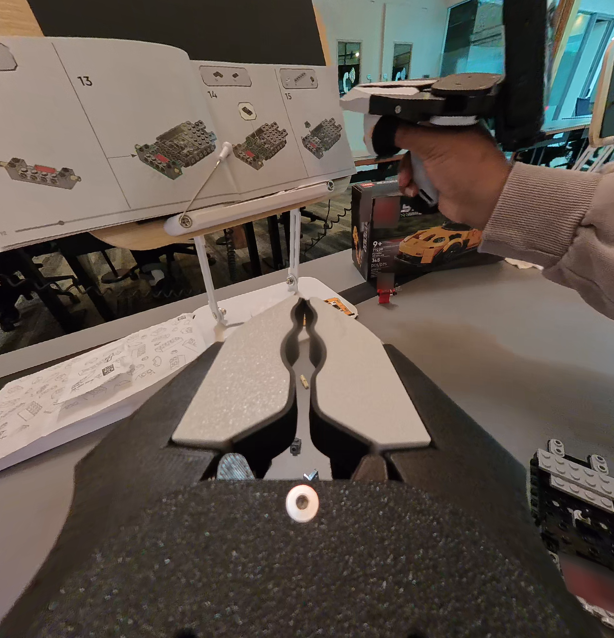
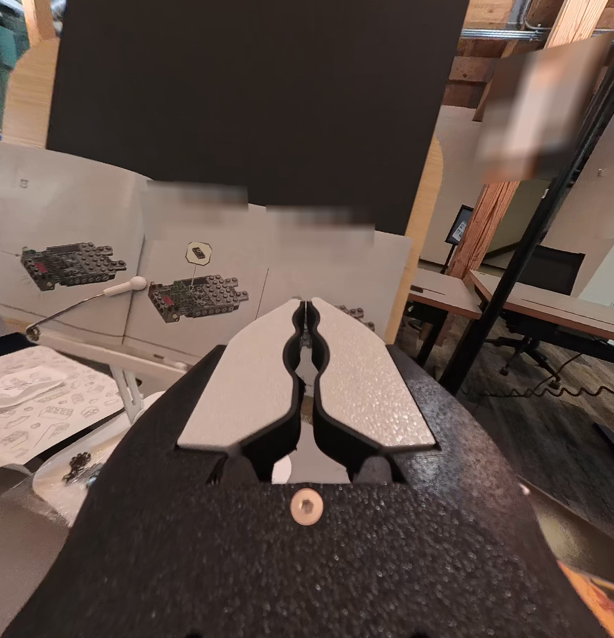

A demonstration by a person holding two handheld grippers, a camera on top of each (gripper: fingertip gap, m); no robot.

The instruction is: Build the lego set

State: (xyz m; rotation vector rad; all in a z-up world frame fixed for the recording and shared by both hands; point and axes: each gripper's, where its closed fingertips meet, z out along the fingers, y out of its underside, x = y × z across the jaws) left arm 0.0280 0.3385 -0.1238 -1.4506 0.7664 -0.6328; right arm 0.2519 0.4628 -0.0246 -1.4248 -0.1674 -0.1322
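- While the instruction book (image 1: 167, 138) sits open on its white stand (image 1: 250, 207), the left gripper (image 1: 304, 303) hangs low in front of it, jaws pressed together and holding nothing.
- Below and to the right of the book, the half-built black and grey lego car (image 1: 578, 497) rests on the grey table (image 1: 471, 362).
- Right of the book, a hand (image 1: 450, 172) lifts the right gripper (image 2: 305, 303), closed with nothing in it.
- Under the book lies a tiny tan piece (image 1: 303, 381).

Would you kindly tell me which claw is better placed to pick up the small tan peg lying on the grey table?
Probably the left claw: it sits low with the small tan peg right beneath it. The right claw is raised.
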